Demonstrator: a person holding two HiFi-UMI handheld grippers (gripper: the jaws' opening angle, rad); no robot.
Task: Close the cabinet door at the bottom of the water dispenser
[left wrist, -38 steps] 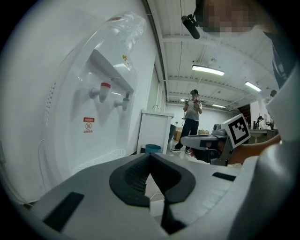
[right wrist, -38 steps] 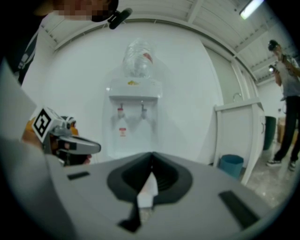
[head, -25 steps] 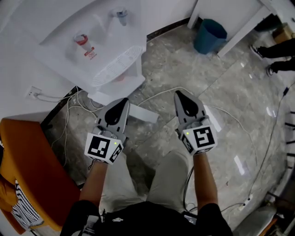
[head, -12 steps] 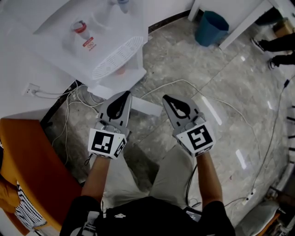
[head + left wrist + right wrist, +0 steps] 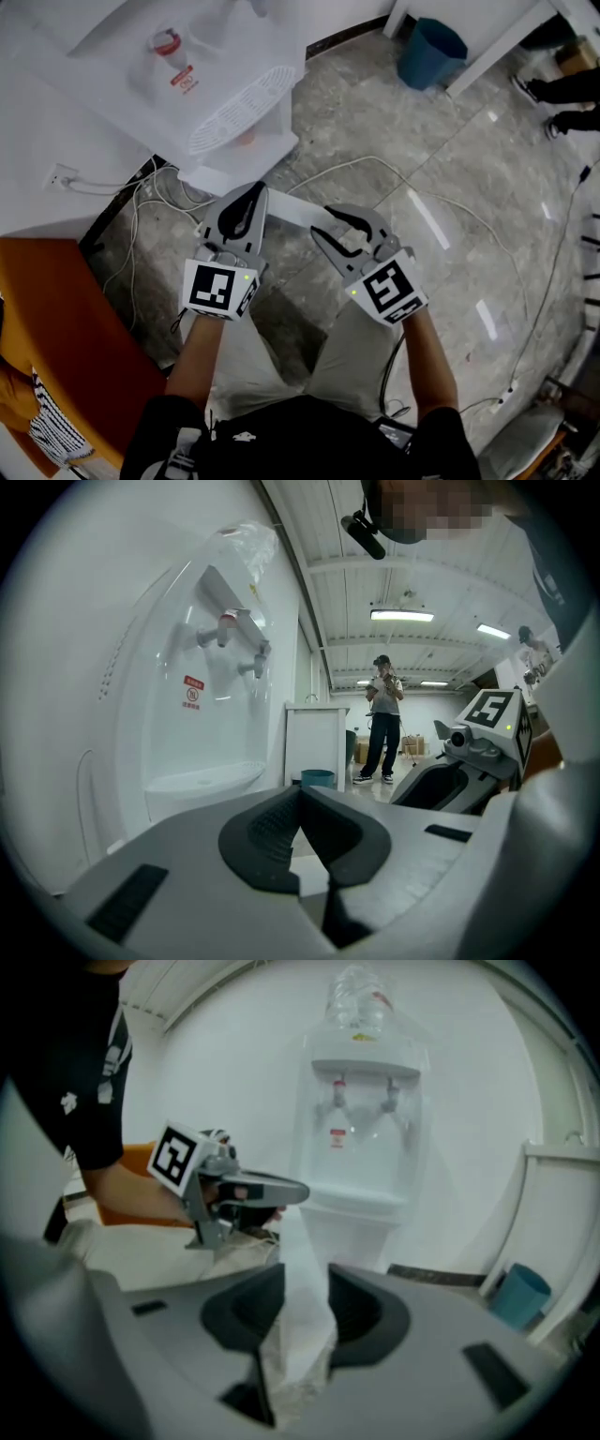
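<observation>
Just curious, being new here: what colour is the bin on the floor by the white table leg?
The bin is teal blue; the head view shows it best.

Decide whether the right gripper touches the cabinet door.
Cannot tell. The right gripper, jaws just opened, straddles the door; the right gripper view shows neither gap nor contact plainly.

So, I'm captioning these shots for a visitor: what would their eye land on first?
The white water dispenser at the upper left of the head view, with its bottom cabinet door swung open toward the person. Just below it are the two marker-cubed grippers. The right tongs have just been opening, with the door's free edge between their jaws, and the left tongs sit shut beside them.
</observation>
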